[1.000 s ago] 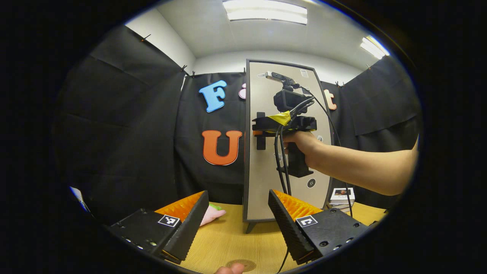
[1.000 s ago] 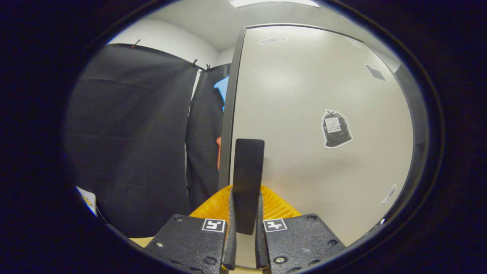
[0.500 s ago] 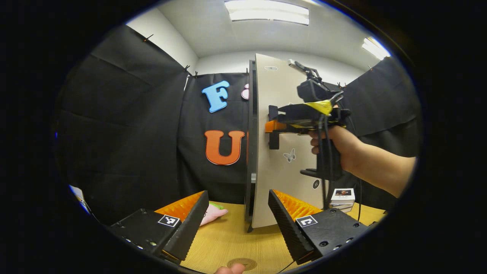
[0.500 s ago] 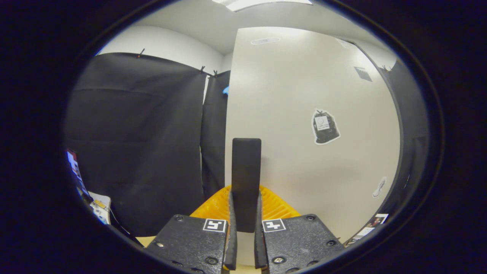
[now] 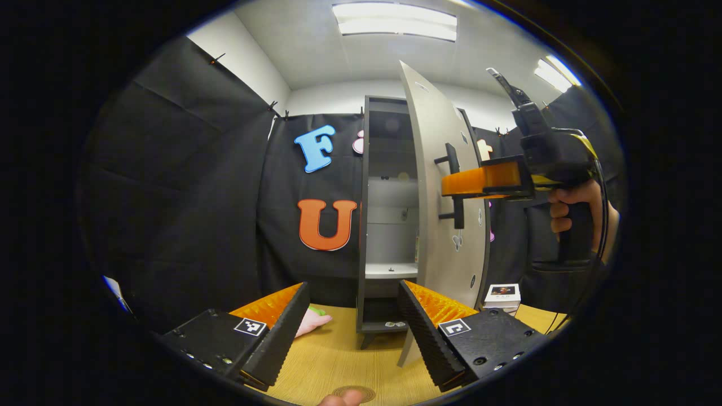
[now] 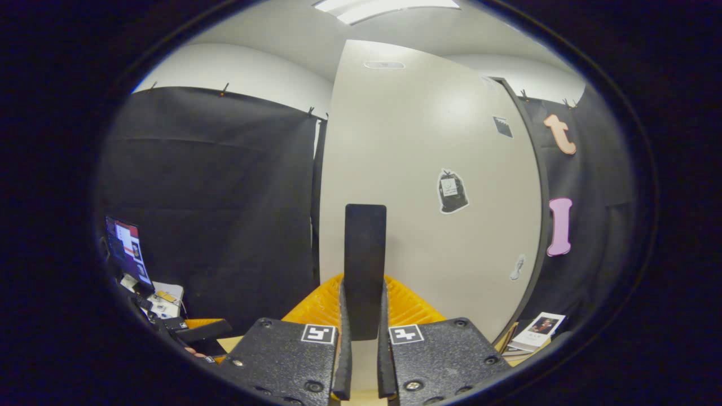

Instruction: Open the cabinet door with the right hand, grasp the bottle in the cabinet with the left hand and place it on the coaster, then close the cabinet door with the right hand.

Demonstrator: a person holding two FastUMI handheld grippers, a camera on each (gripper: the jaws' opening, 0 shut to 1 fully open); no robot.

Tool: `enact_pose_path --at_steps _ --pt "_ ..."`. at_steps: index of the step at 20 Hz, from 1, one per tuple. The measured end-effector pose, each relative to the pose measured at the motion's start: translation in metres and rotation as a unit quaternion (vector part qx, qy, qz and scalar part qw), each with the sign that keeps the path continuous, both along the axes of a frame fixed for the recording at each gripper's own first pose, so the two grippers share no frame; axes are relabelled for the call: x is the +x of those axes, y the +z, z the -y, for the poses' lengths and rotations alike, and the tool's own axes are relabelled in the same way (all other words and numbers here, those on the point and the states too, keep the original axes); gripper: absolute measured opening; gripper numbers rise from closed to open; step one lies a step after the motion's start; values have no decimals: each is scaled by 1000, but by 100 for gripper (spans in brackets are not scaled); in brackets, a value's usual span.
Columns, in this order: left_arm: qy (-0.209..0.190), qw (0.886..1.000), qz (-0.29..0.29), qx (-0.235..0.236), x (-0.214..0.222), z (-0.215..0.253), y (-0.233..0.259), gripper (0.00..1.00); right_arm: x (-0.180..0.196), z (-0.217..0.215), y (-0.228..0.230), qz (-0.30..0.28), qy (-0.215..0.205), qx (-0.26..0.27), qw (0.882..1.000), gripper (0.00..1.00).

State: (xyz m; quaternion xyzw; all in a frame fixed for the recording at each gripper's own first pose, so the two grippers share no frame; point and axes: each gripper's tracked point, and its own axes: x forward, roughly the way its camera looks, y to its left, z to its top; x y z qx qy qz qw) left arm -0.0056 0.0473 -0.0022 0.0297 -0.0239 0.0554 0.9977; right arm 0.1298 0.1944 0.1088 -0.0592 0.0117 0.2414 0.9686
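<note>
Beige, the one cabinet door (image 5: 445, 192) stood swung open in the left gripper view, the left hand-held gripper (image 5: 350, 330) spread empty above the desk (image 5: 338, 361) near one coaster (image 5: 354, 391). In the right gripper view, the right hand-held gripper (image 6: 364, 338) clamped one black handle (image 6: 365, 265); the bottle could not be made out

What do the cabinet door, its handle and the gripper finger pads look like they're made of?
Cabinet door: smooth matte beige panel, probably laminated board, with a soft sheen and thin edge. Handle: flat matte black bar, plastic or painted metal; the look leaves it open. Finger pads: orange with fine ridges, likely rubber or soft plastic. The right gripper is clamped on the handle.
</note>
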Motion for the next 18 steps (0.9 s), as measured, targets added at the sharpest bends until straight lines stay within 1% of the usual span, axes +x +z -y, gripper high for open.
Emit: enact_pose_path --at_steps 4,7,8,10,12,15,18 --pt "-25 1000 -15 -3 -4 12 -6 95 -22 28 2 9 -15 9 1000 22" --pt "-26 999 -17 -6 -5 14 -7 95 -36 48 4 17 -38 19 999 21" --pt "-28 999 -14 -10 -3 16 -5 95 -41 55 6 20 -48 17 999 21" --pt "-49 998 -22 -16 0 28 -8 95 -49 69 6 28 -70 22 997 21" --pt "-55 998 -25 -12 0 32 -9 95 -55 83 7 40 -99 31 994 20" --pt "-62 998 -29 -4 3 37 -10 95 -64 98 4 51 -136 8 989 20" --pt "-66 997 -38 -2 4 46 -15 95 -70 122 6 54 -156 4 986 14"
